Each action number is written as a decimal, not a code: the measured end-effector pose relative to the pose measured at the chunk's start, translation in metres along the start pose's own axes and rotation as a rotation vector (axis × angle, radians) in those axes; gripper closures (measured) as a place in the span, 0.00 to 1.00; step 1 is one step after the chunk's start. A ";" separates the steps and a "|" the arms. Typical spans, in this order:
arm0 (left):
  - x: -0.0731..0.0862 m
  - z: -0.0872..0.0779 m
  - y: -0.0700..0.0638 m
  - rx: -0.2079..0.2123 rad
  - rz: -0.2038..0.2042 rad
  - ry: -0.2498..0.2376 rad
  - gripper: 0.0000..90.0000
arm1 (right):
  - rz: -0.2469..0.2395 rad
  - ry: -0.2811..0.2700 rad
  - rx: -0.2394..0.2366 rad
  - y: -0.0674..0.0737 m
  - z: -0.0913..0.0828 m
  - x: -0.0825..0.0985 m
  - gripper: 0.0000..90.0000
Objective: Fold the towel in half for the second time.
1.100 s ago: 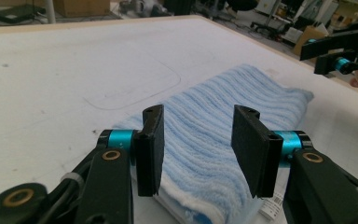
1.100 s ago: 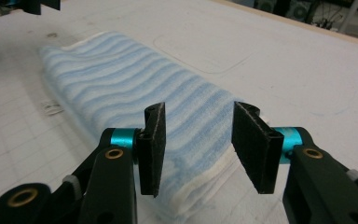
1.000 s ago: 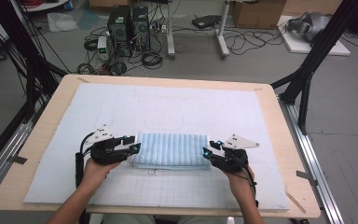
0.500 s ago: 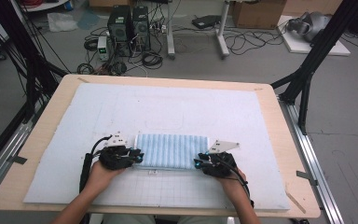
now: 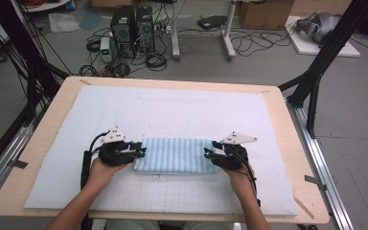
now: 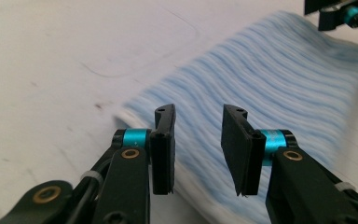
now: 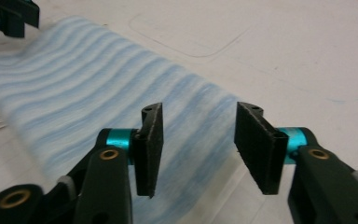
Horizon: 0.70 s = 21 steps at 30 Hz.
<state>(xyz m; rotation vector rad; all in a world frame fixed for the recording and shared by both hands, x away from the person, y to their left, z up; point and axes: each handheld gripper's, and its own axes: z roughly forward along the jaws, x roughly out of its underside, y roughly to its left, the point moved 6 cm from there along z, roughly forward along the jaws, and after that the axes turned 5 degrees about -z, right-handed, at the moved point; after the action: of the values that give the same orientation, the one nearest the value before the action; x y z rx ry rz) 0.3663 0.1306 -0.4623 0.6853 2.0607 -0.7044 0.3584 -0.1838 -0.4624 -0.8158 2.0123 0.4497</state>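
A: Item: folded blue-striped towel, lying on the white mat at the counter's near middle. Claws?

B: Left claw and right claw, one at each short end; jaws have just been opening, parted, gripping nothing.

A: Step?

B: Likely between folds; next, pinch both ends. Surroundings: computer towers, cables on the floor.

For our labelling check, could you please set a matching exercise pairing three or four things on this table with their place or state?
Things:
1. striped towel
2. left gripper
3. right gripper
4. white mat

Places or states:
A. covers most of the tabletop
B. jaws open at the towel's left end
C. lies folded between the grippers
D. jaws open at the towel's right end

Pairs: 1-C, 2-B, 3-D, 4-A
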 end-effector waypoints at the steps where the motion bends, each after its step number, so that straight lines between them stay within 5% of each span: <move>1: -0.002 0.004 0.006 -0.016 -0.013 -0.001 0.72 | -0.008 0.005 0.003 -0.002 0.004 -0.001 0.71; 5: 0.001 0.016 0.012 -0.049 -0.031 0.038 0.78 | -0.022 0.065 0.034 -0.008 0.021 0.000 0.82; 8: 0.006 0.022 0.012 -0.072 -0.022 0.079 0.78 | -0.004 0.111 0.047 -0.014 0.024 0.008 0.82; 14: 0.005 0.019 0.012 -0.075 -0.036 0.077 0.74 | 0.007 0.099 0.063 -0.017 0.015 0.011 0.74; 17: -0.004 0.009 0.014 -0.027 -0.090 -0.027 0.60 | 0.025 0.030 0.055 -0.017 0.002 0.010 0.62; 21: -0.016 -0.009 0.015 0.021 -0.096 -0.166 0.46 | 0.000 -0.019 0.074 -0.018 -0.020 0.006 0.46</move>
<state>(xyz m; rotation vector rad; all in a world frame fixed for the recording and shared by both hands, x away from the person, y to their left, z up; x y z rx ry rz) 0.3800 0.1433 -0.4480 0.5239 1.9460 -0.8115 0.3565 -0.2110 -0.4568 -0.7629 1.9991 0.3792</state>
